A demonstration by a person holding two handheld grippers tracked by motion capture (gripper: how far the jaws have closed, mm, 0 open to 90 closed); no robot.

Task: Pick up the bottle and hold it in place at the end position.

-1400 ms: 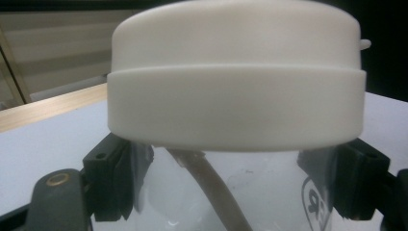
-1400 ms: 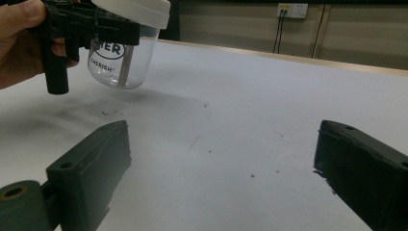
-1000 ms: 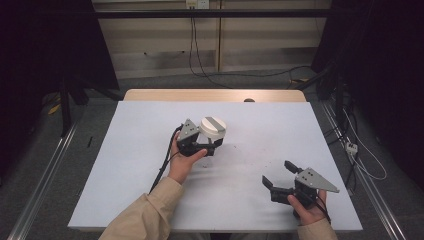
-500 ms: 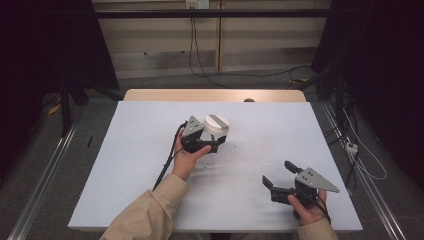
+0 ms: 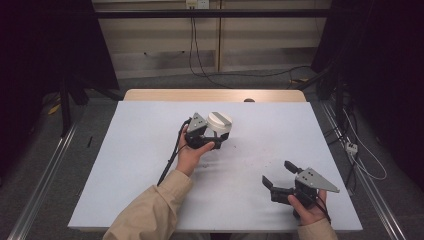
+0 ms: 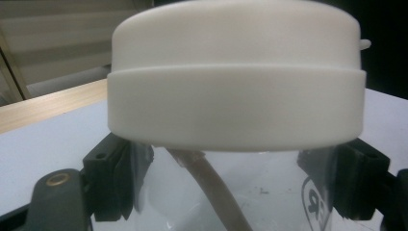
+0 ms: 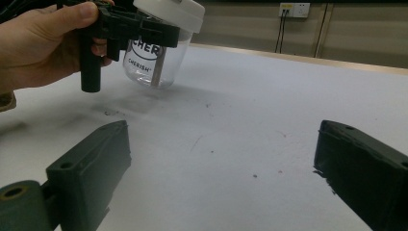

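Note:
A clear plastic jar point(image 5: 219, 122) with a white lid point(image 6: 235, 86) is tilted over the middle of the white table point(image 5: 140, 165). My left gripper point(image 5: 221, 137) is shut on its clear body just under the lid, one black pad on each side point(image 6: 118, 183). A brown stick point(image 6: 211, 187) leans inside the jar. From the right gripper view, the jar point(image 7: 154, 57) hangs tilted in the left gripper point(image 7: 130, 29), its base close to the table. My right gripper point(image 5: 278, 173) rests near the front right of the table, open, with bare table between its jaws point(image 7: 226, 178).
A wooden strip point(image 5: 215, 95) runs along the table's far edge. The left gripper's black cable point(image 5: 170, 160) trails back beside the person's sleeve. Metal rails point(image 5: 45, 180) flank the table. Cables lie on the floor behind and to the right point(image 5: 355, 150).
The left gripper has shifted a little right and away with the jar, which now leans more. The right gripper has stayed put.

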